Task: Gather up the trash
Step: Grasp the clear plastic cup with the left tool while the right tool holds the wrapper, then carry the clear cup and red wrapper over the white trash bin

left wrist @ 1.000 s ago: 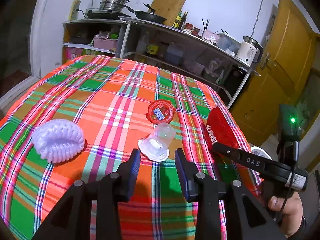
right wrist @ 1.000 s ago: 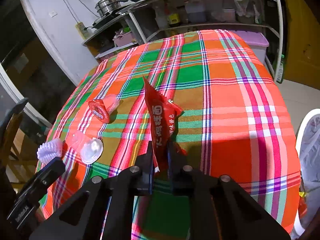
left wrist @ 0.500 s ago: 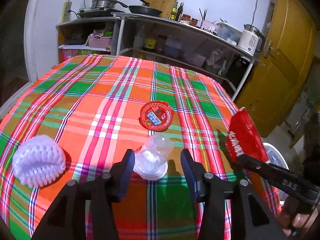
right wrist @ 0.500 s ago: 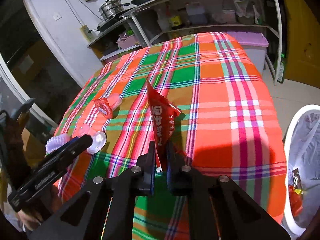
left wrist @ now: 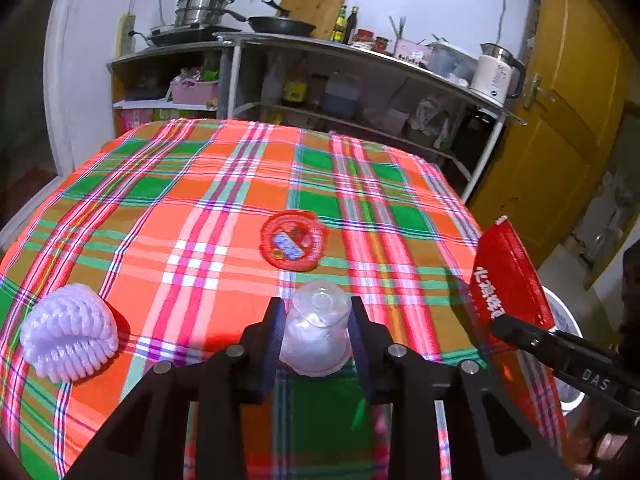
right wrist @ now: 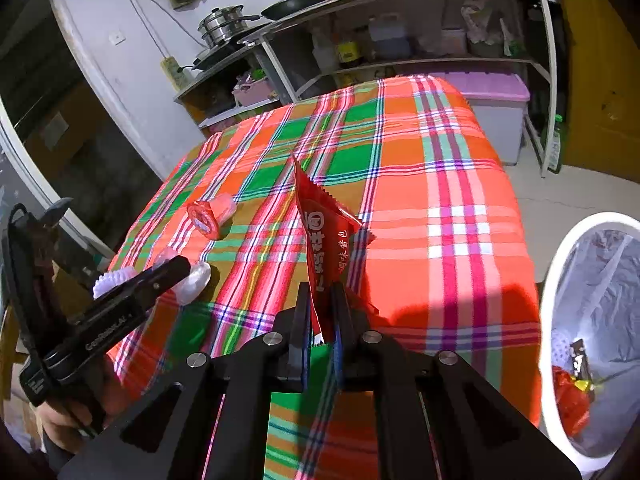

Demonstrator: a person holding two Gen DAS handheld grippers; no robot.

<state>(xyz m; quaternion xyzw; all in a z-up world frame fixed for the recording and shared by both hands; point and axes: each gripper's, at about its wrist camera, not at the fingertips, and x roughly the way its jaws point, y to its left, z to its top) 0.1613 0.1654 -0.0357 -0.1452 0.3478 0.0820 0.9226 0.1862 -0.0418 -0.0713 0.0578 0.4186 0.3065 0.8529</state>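
Note:
A clear plastic cup (left wrist: 316,336) lies on its side on the plaid tablecloth (left wrist: 224,216). My left gripper (left wrist: 316,312) straddles it; its jaws are closing and both pads touch the cup's sides. My right gripper (right wrist: 322,300) is shut on the lower corner of a red sauce sachet (right wrist: 326,232), which it holds upright above the table's right part. In the left wrist view the sachet (left wrist: 504,272) shows at the right edge. A red-lidded jelly cup (left wrist: 294,240) lies just beyond the clear cup.
A white foam fruit net (left wrist: 68,336) rests on the cloth at the left. Beside the table's right edge, on the floor, stands a white bin (right wrist: 596,220) with a liner and wrappers inside. Kitchen shelves (left wrist: 360,92) line the far wall.
My left gripper moved forward over the clear cup, opened wider, then closed onto its sides. My right gripper carried the sachet toward the right, and the white bin came into view.

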